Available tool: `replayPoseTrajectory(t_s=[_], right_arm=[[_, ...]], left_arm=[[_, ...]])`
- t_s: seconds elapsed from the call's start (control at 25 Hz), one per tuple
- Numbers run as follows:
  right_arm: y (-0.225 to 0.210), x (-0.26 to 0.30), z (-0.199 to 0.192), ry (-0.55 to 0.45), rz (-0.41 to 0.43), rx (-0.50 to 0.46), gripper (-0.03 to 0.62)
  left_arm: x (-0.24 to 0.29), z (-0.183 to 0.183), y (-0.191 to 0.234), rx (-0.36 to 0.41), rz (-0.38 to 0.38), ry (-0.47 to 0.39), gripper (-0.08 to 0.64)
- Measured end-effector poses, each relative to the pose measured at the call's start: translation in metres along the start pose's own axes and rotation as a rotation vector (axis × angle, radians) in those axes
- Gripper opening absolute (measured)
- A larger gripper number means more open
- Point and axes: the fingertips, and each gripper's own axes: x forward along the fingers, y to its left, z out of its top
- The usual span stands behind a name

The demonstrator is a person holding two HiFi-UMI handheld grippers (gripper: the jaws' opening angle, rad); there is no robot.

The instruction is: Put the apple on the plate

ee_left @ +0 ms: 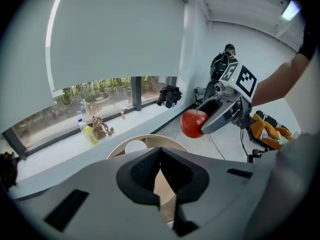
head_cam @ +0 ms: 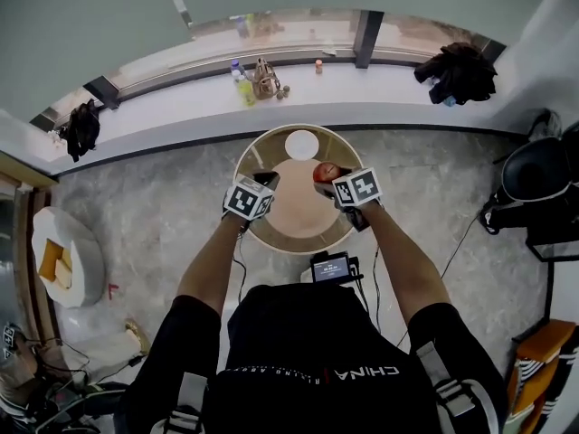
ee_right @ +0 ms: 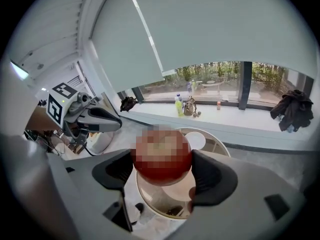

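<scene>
Yellow-green bottle [head_cam: 246,89] beside brown bag [head_cam: 264,80] on windowsill [head_cam: 380,84], dark jacket [head_cam: 457,72] farther right

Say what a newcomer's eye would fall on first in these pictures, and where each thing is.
A red apple is clamped in the right gripper's jaws, held over the round table. A white plate lies bare at the table's far edge. The left gripper hangs alongside the right one, jaws shut on nothing.
</scene>
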Motion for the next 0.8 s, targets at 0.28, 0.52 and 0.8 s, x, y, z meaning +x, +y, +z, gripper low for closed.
replayPoseTrajectory(t_s=[0.28,0.52,0.8], right_arm=[[0.014,0.031,0.033,-0.005,0.017,0.003,0.376],[0.011,0.034,0.045,0.009,-0.018,-0.020,0.376],[0.000,0.036,0.036,0.011,-0.034,0.021,0.376]], left_arm=[[0.011,-0.010,0.032,-0.040,-0.044,0.039,0.017],[0.025,-0.006,0.036,0.012,-0.117,0.067,0.017],[0.037,-0.013,0.029,0.008,-0.149,0.094,0.017]])
